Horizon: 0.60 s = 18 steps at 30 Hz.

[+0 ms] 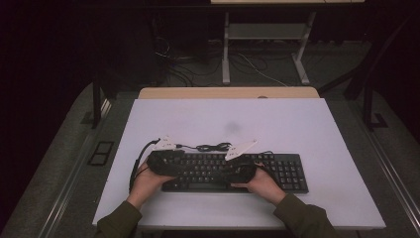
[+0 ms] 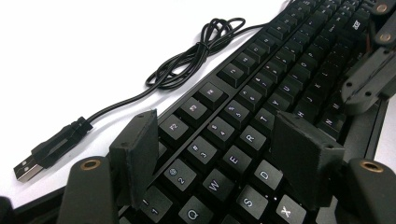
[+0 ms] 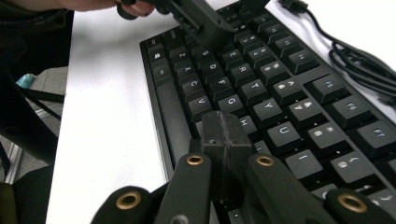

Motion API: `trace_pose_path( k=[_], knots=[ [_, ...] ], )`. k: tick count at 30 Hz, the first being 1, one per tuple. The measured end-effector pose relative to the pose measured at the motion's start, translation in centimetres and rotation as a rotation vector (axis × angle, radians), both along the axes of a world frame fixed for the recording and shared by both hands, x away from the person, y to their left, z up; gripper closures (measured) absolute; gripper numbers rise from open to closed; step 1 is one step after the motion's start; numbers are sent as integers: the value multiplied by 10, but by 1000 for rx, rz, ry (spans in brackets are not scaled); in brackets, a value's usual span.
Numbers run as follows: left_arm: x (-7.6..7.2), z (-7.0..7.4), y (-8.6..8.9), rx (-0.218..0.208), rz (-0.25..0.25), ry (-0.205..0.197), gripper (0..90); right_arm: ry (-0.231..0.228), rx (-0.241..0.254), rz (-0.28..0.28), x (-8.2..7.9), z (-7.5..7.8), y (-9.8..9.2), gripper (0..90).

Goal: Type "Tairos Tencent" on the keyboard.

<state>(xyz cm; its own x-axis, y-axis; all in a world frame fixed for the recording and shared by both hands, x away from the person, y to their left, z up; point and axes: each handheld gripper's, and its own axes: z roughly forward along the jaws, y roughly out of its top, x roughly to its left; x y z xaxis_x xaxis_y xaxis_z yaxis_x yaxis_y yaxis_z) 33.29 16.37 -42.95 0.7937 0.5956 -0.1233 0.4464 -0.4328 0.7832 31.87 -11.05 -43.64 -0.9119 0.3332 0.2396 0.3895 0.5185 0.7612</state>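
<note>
On a pale tabletop (image 1: pixel 307 124) in a dark room with cables on the floor behind, I hold both grippers over a black keyboard (image 1: pixel 292 171) near the front edge. My left gripper (image 2: pixel 219 154) stands part open above the W-E-R keys, gripping nothing; my right gripper (image 3: pixel 225 135) has its pads pressed together, empty, over the H key. The keyboard's coiled cable (image 2: pixel 187 58) lies just beyond.

Both forearms enter from near edge, olive sleeves. Left gripper (image 2: pixel 219 154) at left, tilted down, jaws apart, nothing between pads. Right gripper (image 3: pixel 226 135) at right, angled toward left, jaws closed pad against pad, nothing held.
</note>
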Motion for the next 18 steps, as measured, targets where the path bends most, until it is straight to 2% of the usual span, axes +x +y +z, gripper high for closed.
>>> trace_pose_path(
  k=[3, 18],
  knots=[
    [0, 0, 0, 1, 0, -1, 321, -5, -19, -1, 0, -2, 2, 892],
    [0, 0, 0, 1, 5, -3, 321, -10, -41, -1, -1, -6, 5, 892]
  ],
)
